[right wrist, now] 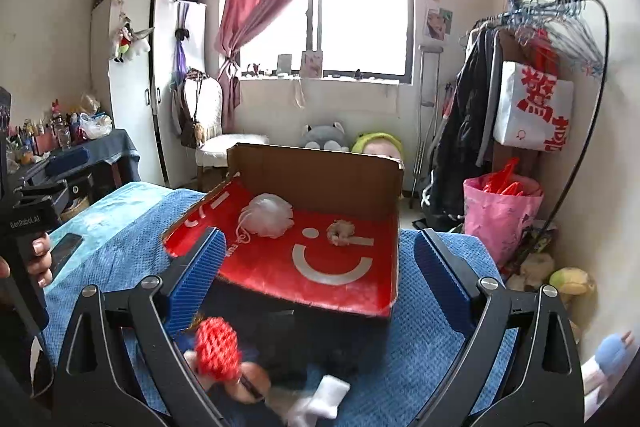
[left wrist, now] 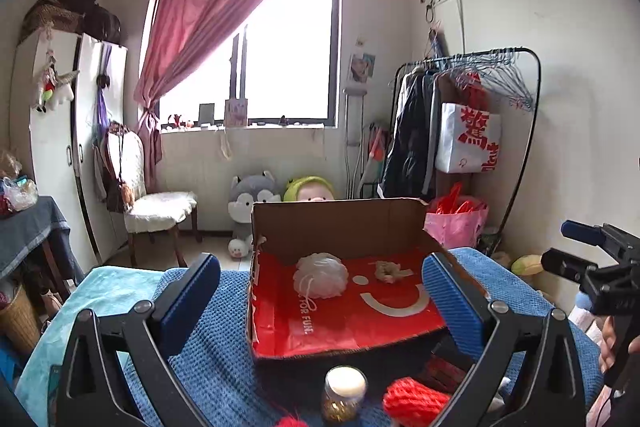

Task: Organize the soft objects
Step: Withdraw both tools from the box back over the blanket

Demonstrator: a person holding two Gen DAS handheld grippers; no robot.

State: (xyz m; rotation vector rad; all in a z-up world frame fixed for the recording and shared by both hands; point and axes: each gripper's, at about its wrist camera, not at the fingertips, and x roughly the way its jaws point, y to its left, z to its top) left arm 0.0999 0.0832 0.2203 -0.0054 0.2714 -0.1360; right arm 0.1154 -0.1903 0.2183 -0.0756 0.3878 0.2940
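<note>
Left gripper (left wrist: 320, 291): jaws spread wide, nothing between the blue pads, aimed slightly downward over the near edge of the cardboard box (left wrist: 340, 223). Right gripper (right wrist: 320, 275): jaws likewise wide apart and empty, tilted a little downward toward the same box from the box's right side.

Right gripper also shows at the right edge of the left wrist view, a hand (left wrist: 616, 343) wrapped round its handle. The left gripper's black body sits at the left edge of the right wrist view, fingers (right wrist: 40, 259) curled on the grip. The two grippers are held side by side, apart.

Box rests on a blue blanket (left wrist: 224, 347) on the bed, red lining with a smiley print. Inside: white mesh bath pouf (left wrist: 320, 275) toward the left, small beige scrunchie (left wrist: 386, 271) to its right, not touching.

Outside the box, close below the grippers: red knitted item (right wrist: 218, 349), white sock (right wrist: 320, 399), blurred, and a small glass jar (left wrist: 345, 393).
</note>
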